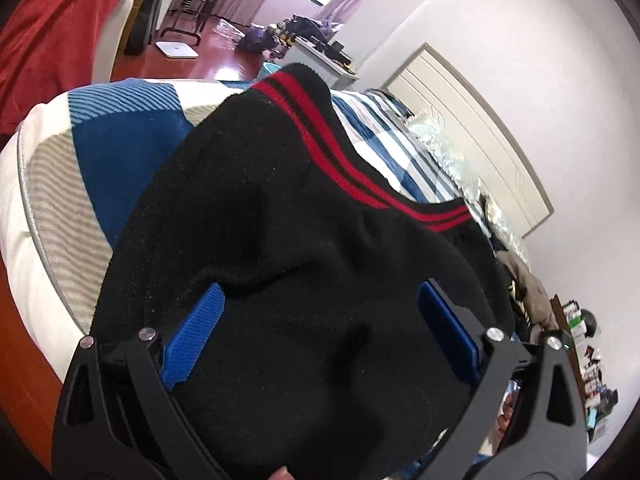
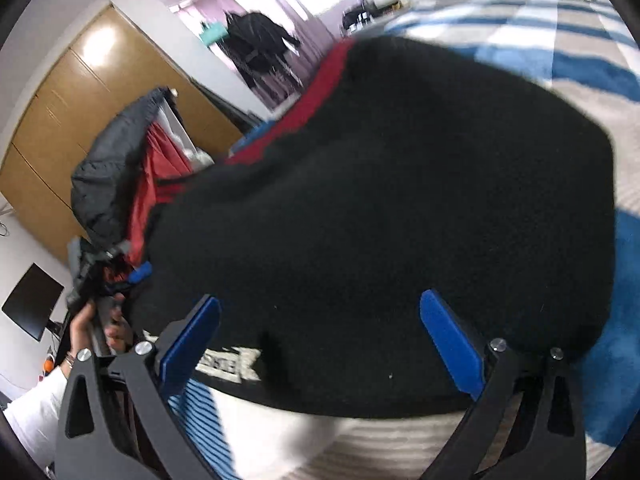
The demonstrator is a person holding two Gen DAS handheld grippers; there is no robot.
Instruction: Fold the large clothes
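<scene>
Bed (image 1: 132, 140) under blue, white and grey striped cover, filling most of the background in both views; rounded mattress corner at left of left wrist view. White headboard (image 1: 480, 128) against white wall behind. Brown wardrobe doors (image 2: 80, 112) at left of right wrist view. Red-brown glossy floor (image 1: 224, 60) past the bed foot.

Black knit sweater (image 1: 280, 240), big and bunched, lying on the bed cover, spread across the centre of both views. Ribbed band with two red stripes (image 1: 328, 148) running diagonally along its far edge. White printed label patch (image 2: 228, 362) showing at near hem in right wrist view, blurred, text unreadable.

Red fabric (image 1: 52, 28) at top left of left wrist view. Dark padded jacket with red lining (image 2: 116, 172) heaped left of the sweater in right wrist view. Black monitor (image 2: 32, 300) low at far left.

Left gripper (image 1: 320, 328) tilted down over the sweater, jaws spread wide, blue pads (image 1: 196, 332) either side of a fabric mound, nothing pinched. Fingertip of person just visible at bottom edge.

Right gripper (image 2: 320, 340) angled low across the near hem, jaws wide apart, blue pads (image 2: 452, 344) flanking black knit, not clamped on it. Motion blur in this view.

Person's hand (image 2: 92, 328) with white sleeve at lower left of right wrist view, wrapped around the other gripper's handle; one blue pad tip of that gripper (image 2: 140, 272) poking at sweater edge.
</scene>
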